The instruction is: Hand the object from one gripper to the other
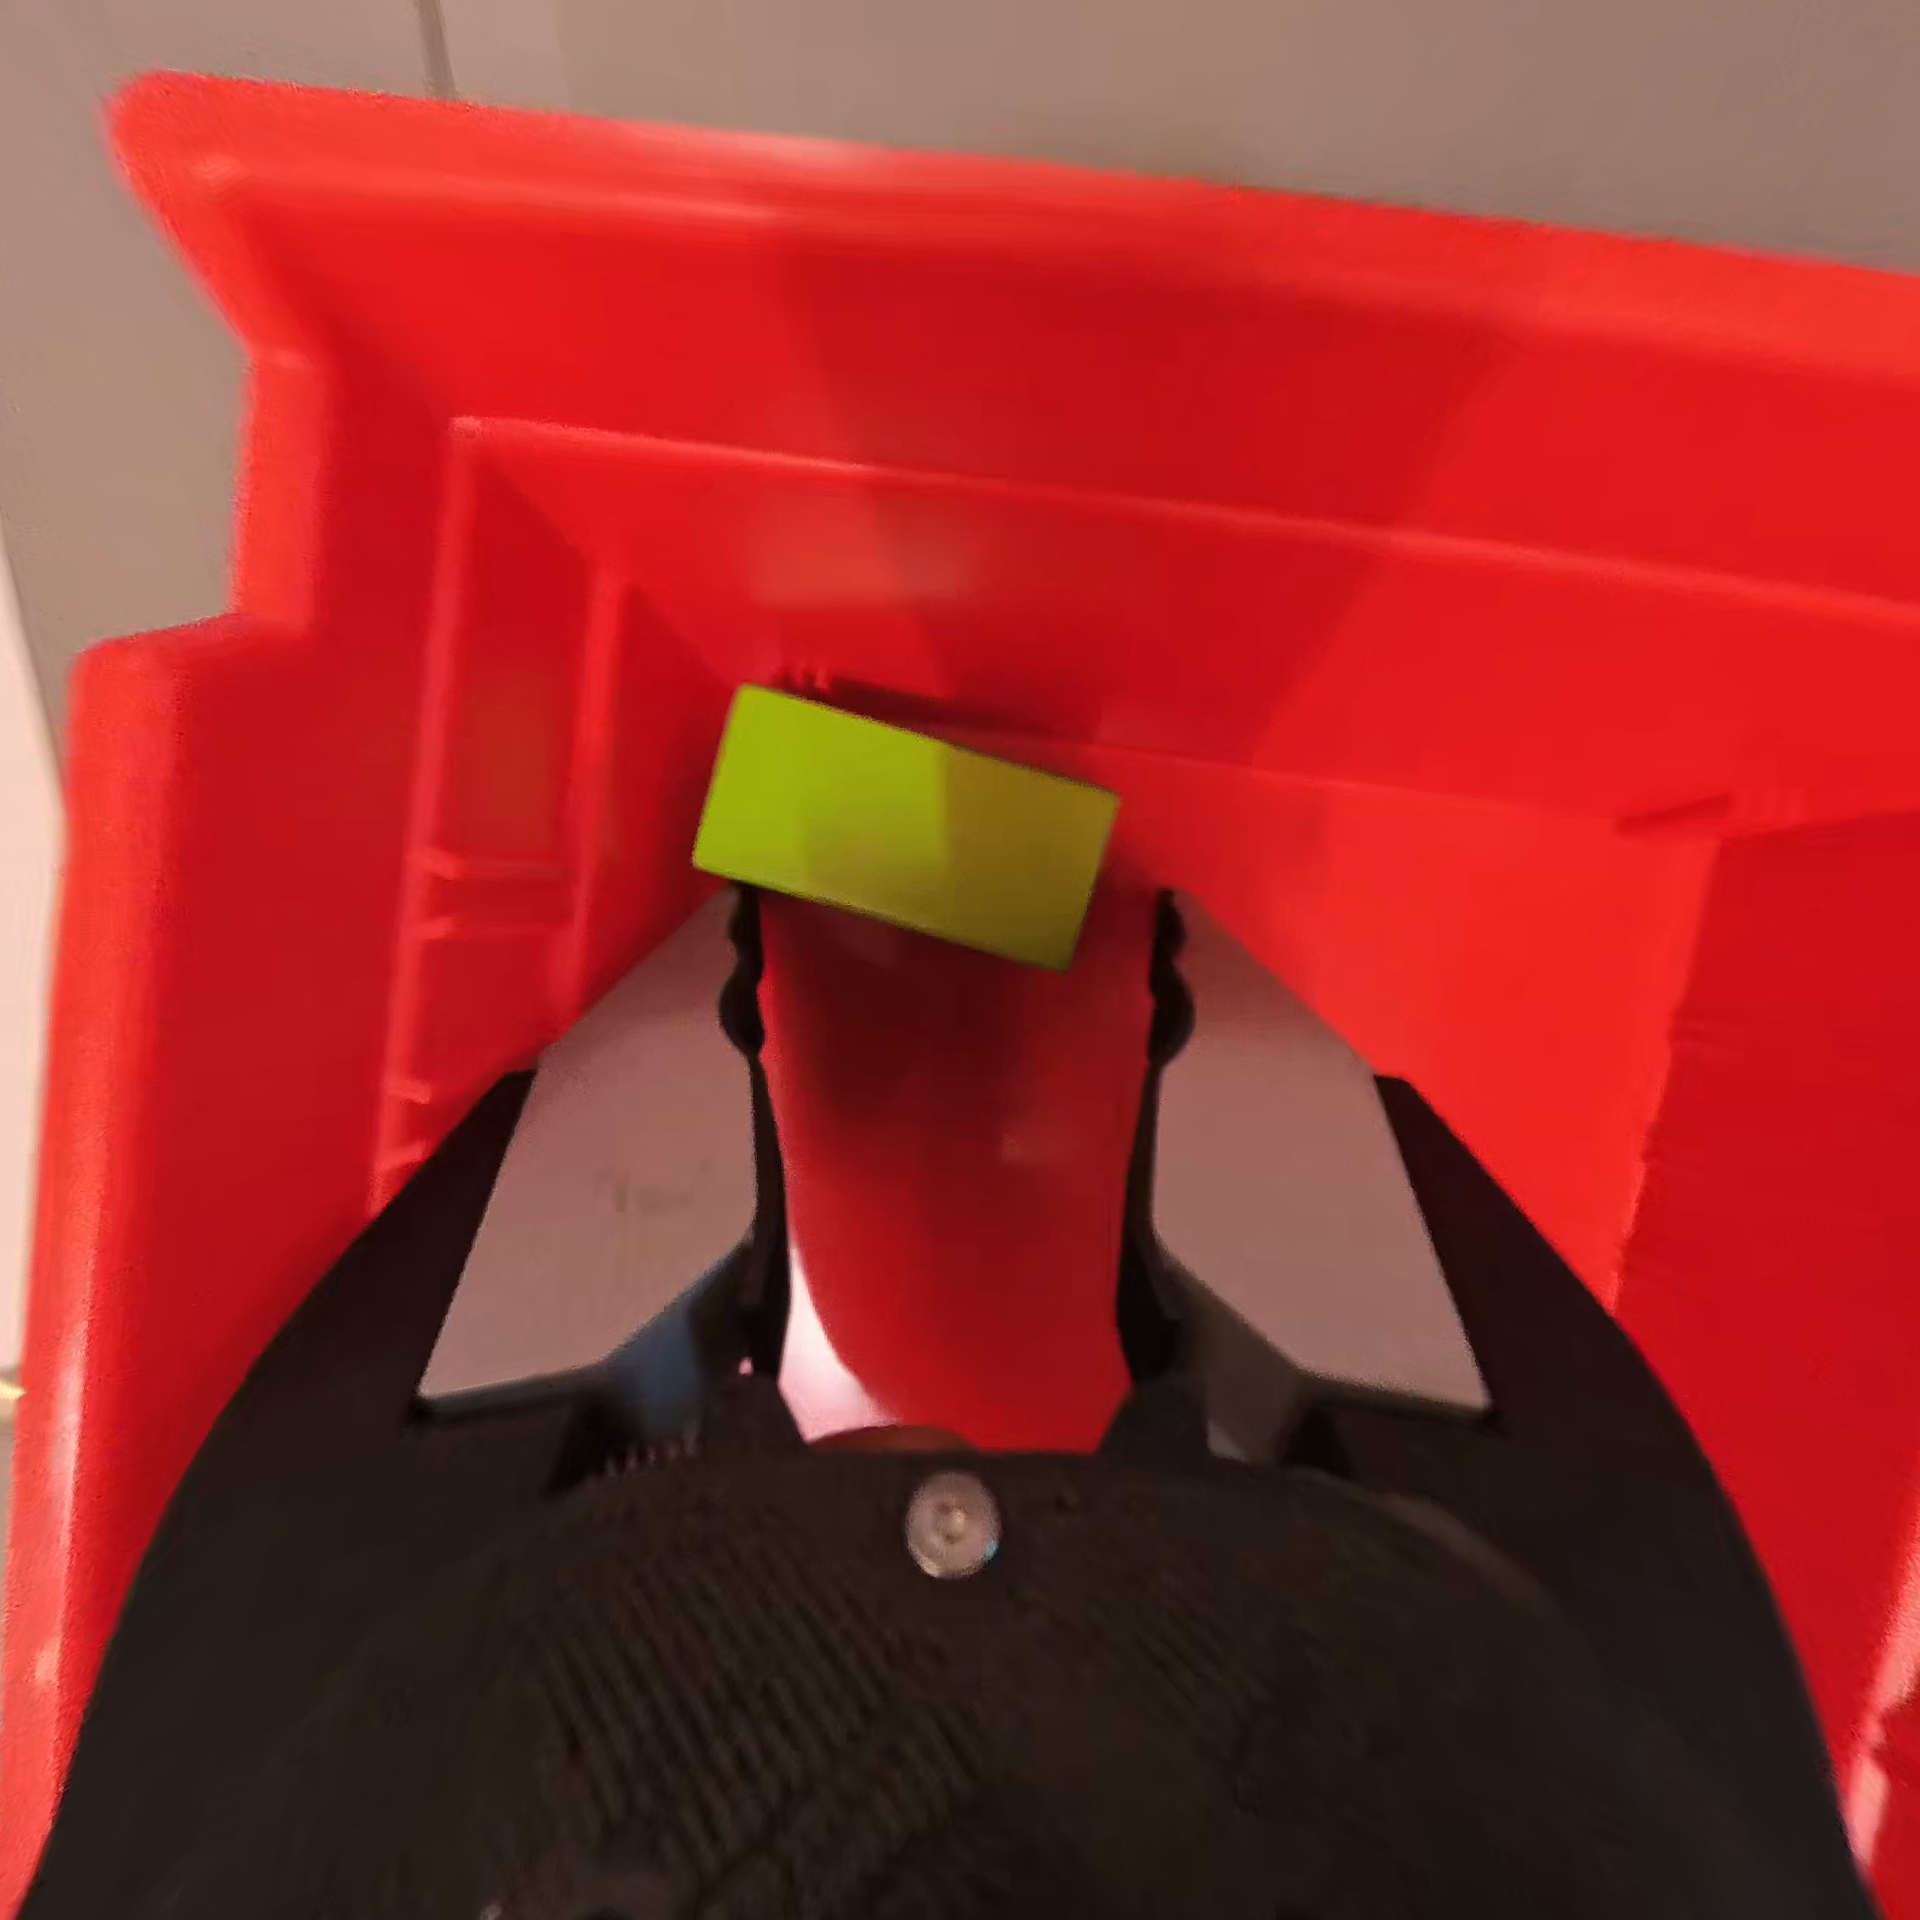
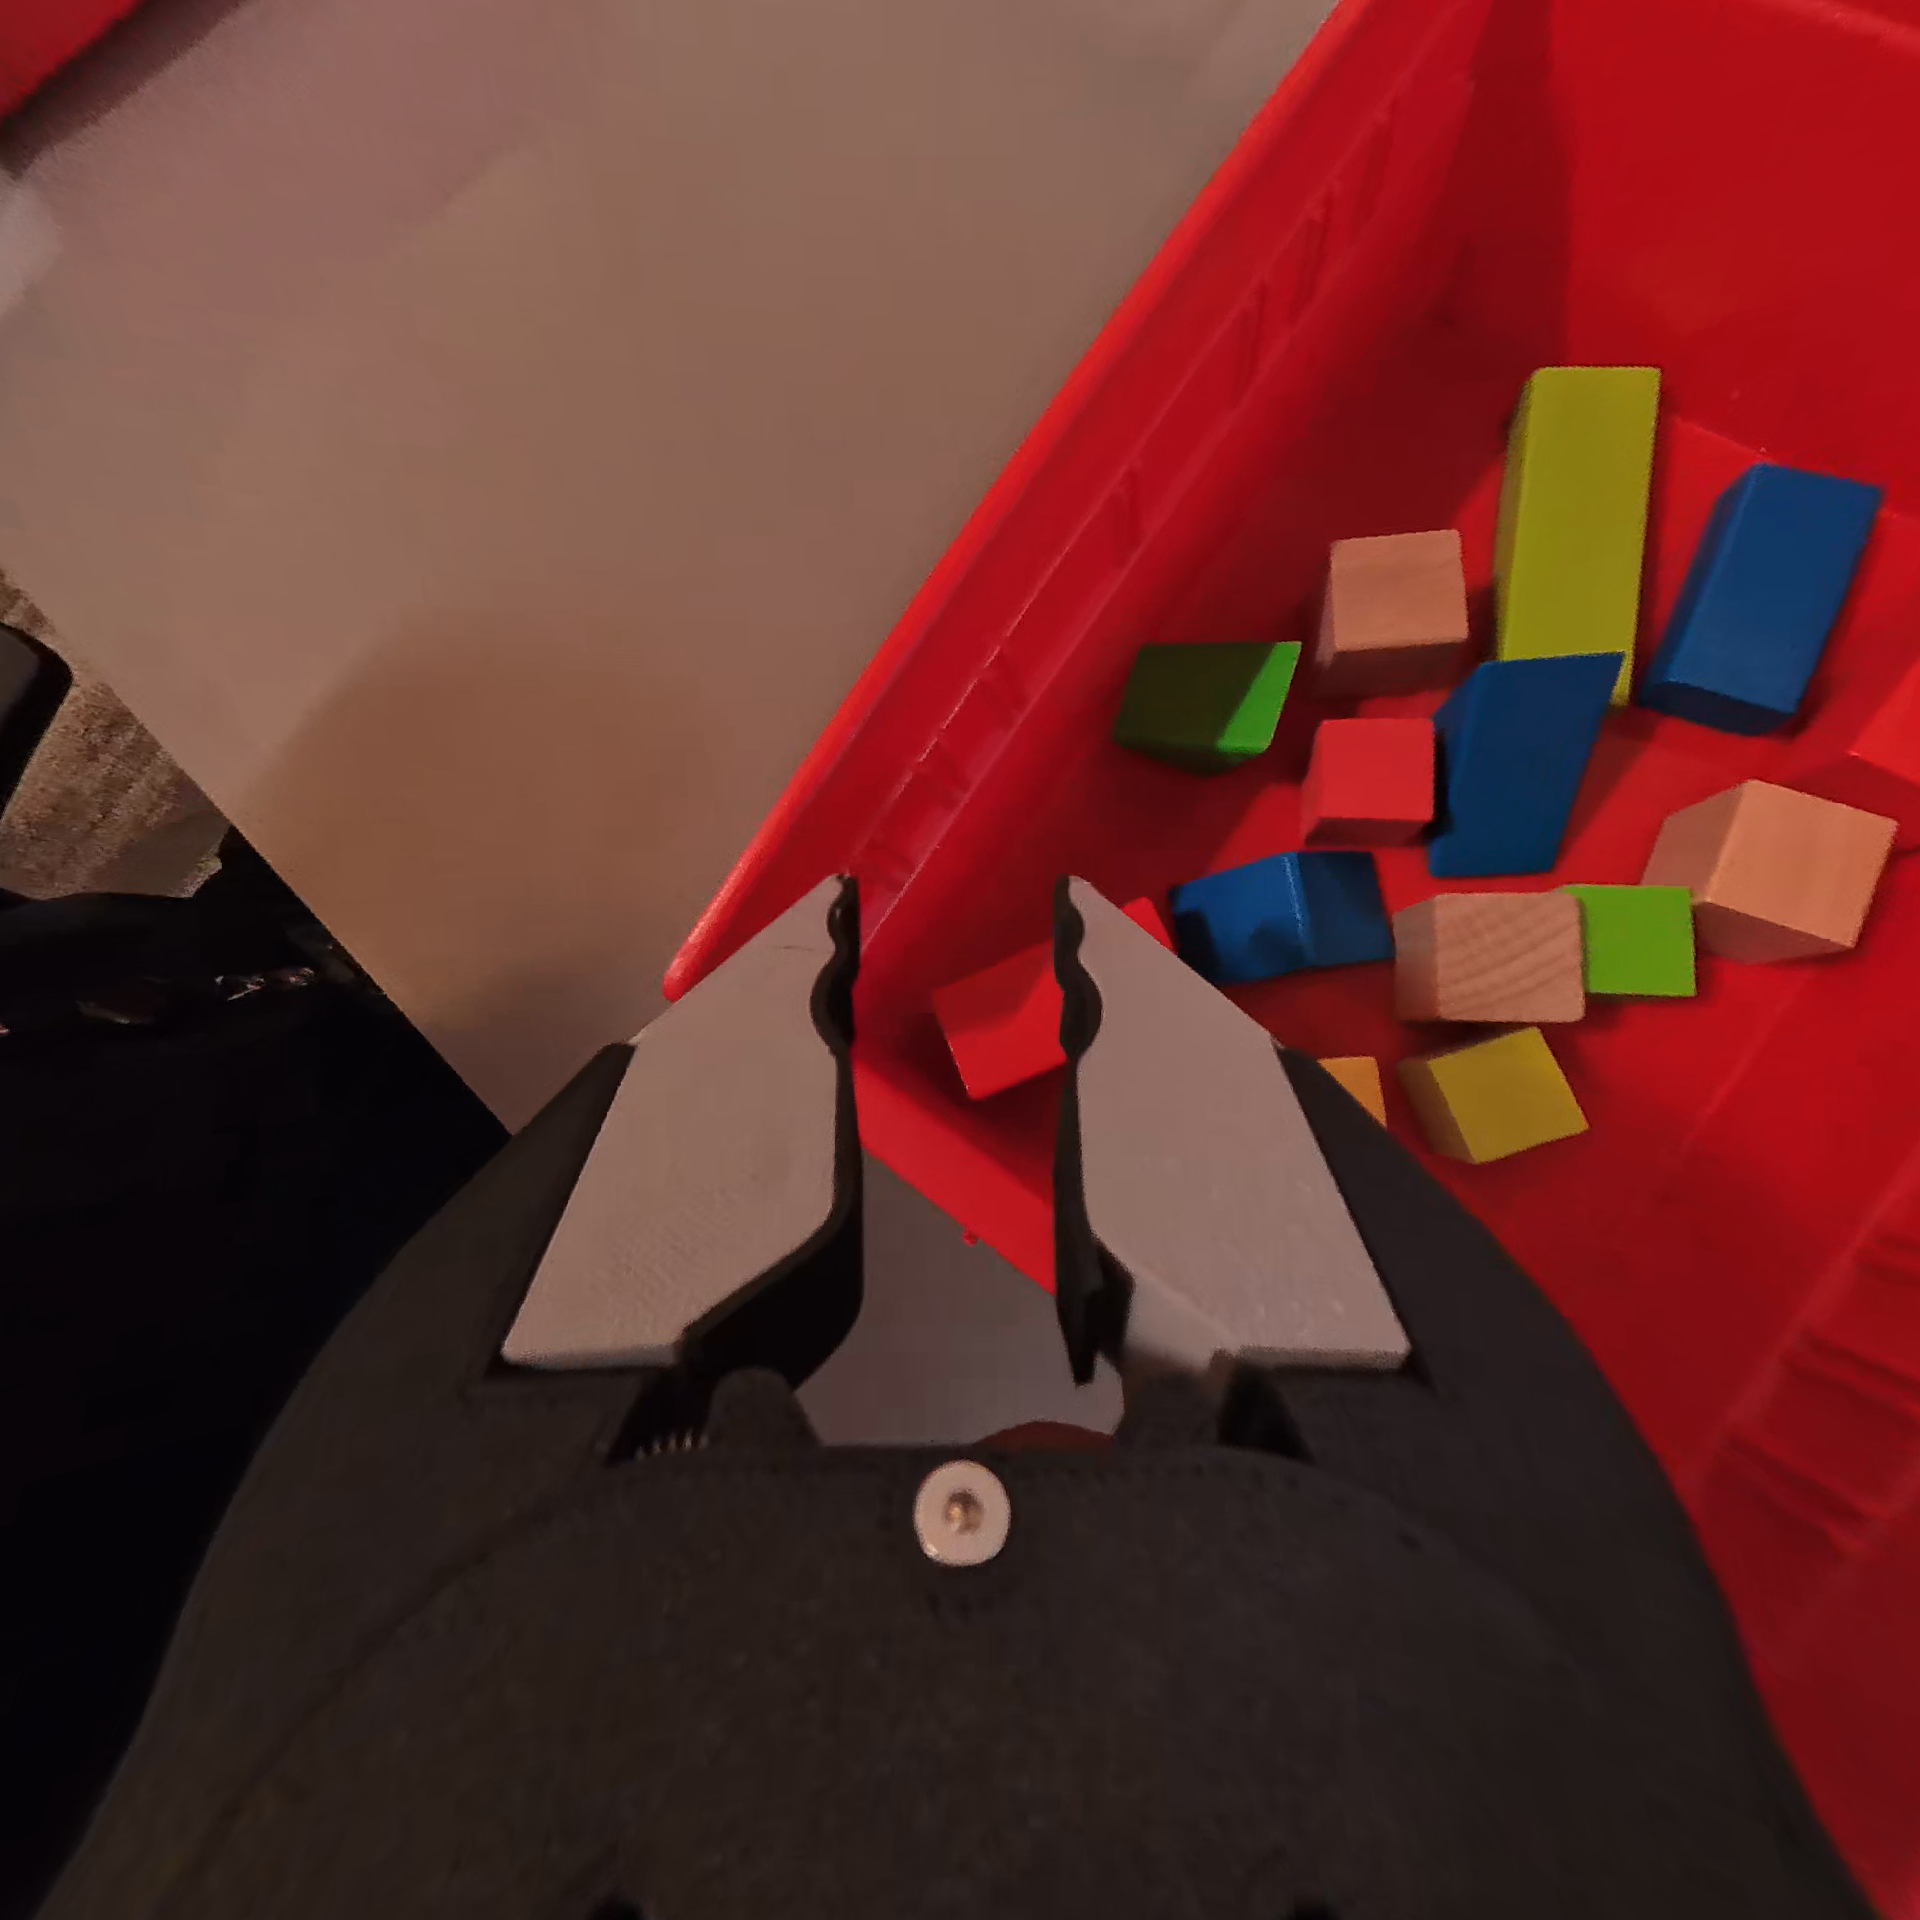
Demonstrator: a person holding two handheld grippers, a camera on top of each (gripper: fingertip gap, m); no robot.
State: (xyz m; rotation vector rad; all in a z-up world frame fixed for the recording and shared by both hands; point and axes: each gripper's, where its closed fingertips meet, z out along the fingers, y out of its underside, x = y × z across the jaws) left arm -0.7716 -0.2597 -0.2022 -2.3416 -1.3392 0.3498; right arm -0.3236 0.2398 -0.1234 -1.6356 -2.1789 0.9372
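Block (image 1: 902, 826), lime green and box-shaped, lies in the left view just past the tips of the left gripper (image 1: 954, 914), its long axis running crosswise to the fingers and tilted, the left end higher than the right. It looks loose: the left claw stands wide apart, neither pad (image 1: 740, 997) pressing on it, and the block sits over a red bin (image 1: 1455, 644) close to the bin's inner wall, though motion blur keeps me from saying whether it touches anything. That bin is smooth moulded plastic with ribbed side walls and a stepped rim, and around the block its floor is bare. In the right view the right gripper (image 2: 956, 914) hangs above the near rim of a second red bin (image 2: 1039, 582), jaws parted with nothing between them but air; the red cube (image 2: 1003, 1023) seen through the gap lies below on the bin floor. Scattered wooden blocks (image 2: 1507, 769) fill the middle of that bin in blue, green, red, lime and plain grained wood, cubes, bars and wedges, some touching. Left of the rim spreads a plain grey tabletop (image 2: 520, 468), open to its dark near edge.
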